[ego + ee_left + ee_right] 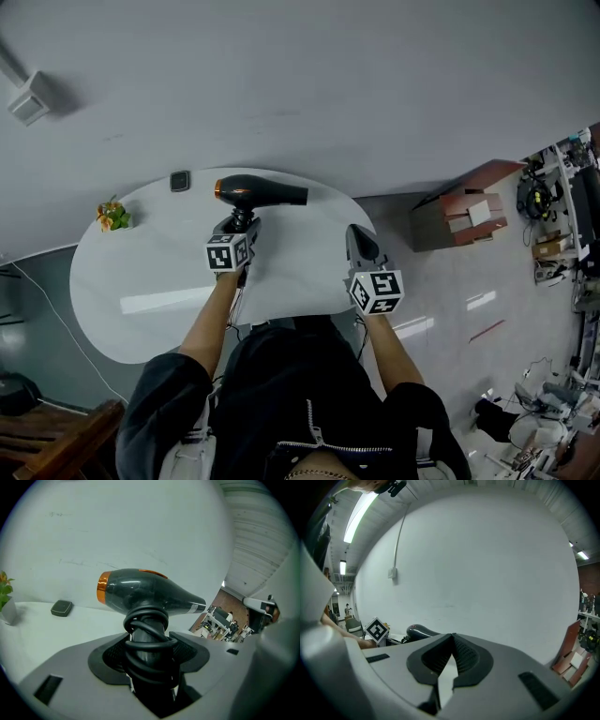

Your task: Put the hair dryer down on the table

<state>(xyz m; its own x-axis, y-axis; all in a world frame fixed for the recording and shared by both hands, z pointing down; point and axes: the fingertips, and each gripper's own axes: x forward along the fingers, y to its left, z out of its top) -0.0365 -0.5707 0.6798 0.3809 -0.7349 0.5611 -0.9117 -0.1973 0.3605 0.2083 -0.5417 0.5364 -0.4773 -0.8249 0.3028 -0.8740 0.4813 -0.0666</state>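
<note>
Centre: our left gripper (242, 225) clamps the probably top-heavy black plastic hair dryer (261, 192) by its cord-wrapped handle (149, 637); right gripper (451, 639) closed, empty.

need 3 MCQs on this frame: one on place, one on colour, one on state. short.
1. Where on the table is the small plant, in the head view?
A) near its left edge
B) near its right edge
C) dead centre

2. The hair dryer has a rear band that is:
A) orange
B) blue
C) white

3. The left gripper is:
A) open, empty
B) shut on the hair dryer
C) lying flat on the table

Key:
1 A, the plant sits at the table's left rim.
2 A, the band shows orange against the dark body.
3 B, the jaws clamp the handle.
</note>
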